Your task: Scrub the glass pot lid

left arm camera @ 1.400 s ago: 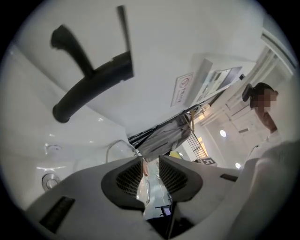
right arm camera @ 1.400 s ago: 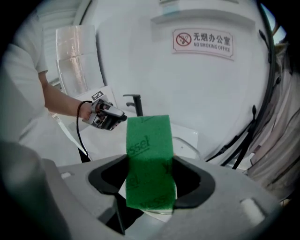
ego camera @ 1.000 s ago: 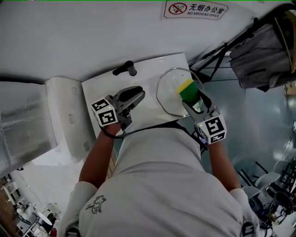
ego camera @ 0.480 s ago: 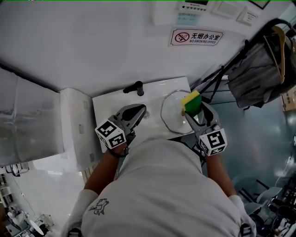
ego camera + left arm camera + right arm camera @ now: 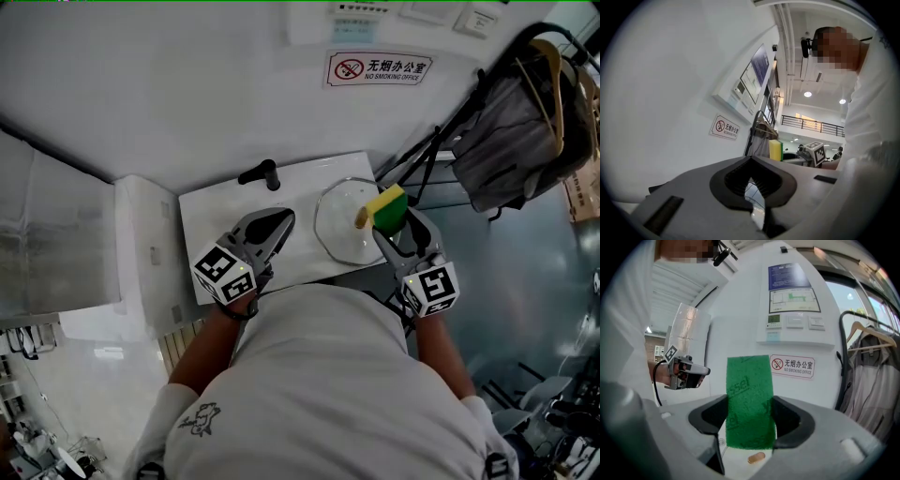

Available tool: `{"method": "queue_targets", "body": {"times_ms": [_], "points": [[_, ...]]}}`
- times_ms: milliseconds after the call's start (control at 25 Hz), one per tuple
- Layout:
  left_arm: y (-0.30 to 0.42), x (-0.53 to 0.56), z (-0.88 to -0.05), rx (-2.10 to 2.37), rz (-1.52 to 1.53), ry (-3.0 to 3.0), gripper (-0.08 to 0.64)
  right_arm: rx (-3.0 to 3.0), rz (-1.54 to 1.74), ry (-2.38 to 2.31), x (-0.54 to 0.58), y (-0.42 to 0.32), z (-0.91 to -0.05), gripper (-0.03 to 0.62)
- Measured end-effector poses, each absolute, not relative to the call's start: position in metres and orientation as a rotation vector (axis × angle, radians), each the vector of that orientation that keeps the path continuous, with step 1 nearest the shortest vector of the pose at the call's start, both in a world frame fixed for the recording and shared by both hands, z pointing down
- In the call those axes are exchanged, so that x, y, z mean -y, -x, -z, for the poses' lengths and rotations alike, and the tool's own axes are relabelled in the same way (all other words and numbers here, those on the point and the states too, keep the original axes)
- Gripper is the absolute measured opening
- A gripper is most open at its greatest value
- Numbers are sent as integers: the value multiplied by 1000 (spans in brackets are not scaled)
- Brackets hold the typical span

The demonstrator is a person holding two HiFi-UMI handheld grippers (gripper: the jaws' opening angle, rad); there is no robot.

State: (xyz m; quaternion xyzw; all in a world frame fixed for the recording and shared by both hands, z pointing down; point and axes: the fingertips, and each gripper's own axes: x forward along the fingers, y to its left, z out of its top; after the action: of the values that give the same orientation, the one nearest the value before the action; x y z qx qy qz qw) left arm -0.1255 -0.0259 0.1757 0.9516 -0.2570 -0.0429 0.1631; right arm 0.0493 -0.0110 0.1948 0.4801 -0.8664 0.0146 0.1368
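A round glass pot lid [image 5: 336,231] lies on the right part of a white sink top [image 5: 211,220]; a small tan knob [image 5: 361,217] shows at its middle. My right gripper [image 5: 390,221] is shut on a yellow and green sponge [image 5: 385,206], held over the lid's right edge. In the right gripper view the sponge's green scouring face [image 5: 749,401] fills the gap between the jaws, with the tan knob [image 5: 756,457] below. My left gripper [image 5: 279,221] hovers over the sink left of the lid, shut and empty; its tips [image 5: 751,165] meet.
A black faucet [image 5: 262,173] stands at the sink's back edge. A white cabinet [image 5: 141,253] adjoins the sink on the left. A rack with a grey garment [image 5: 511,131] stands at the right. A no-smoking sign [image 5: 380,67] hangs on the wall behind.
The head view has pulled back and shifted. The sponge has gone from over the lid's middle to its right edge. The left gripper stays over the sink.
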Motion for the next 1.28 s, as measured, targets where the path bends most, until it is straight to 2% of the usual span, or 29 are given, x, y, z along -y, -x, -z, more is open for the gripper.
{"method": "queue_targets", "body": {"times_ms": [320,800,1280], "points": [[76,-34,-162,833,116,-2735,-2,2546,-67,-1369,-44,-107,-194,291],[-8,-183,-183,934,72,-2689,-2,2589,-122,-1269,-188,-179,-224,291],[-4,-242,-176,1002,38,-2664,-2,2570,-150,-1264,-259,-194,-229,291]]}}
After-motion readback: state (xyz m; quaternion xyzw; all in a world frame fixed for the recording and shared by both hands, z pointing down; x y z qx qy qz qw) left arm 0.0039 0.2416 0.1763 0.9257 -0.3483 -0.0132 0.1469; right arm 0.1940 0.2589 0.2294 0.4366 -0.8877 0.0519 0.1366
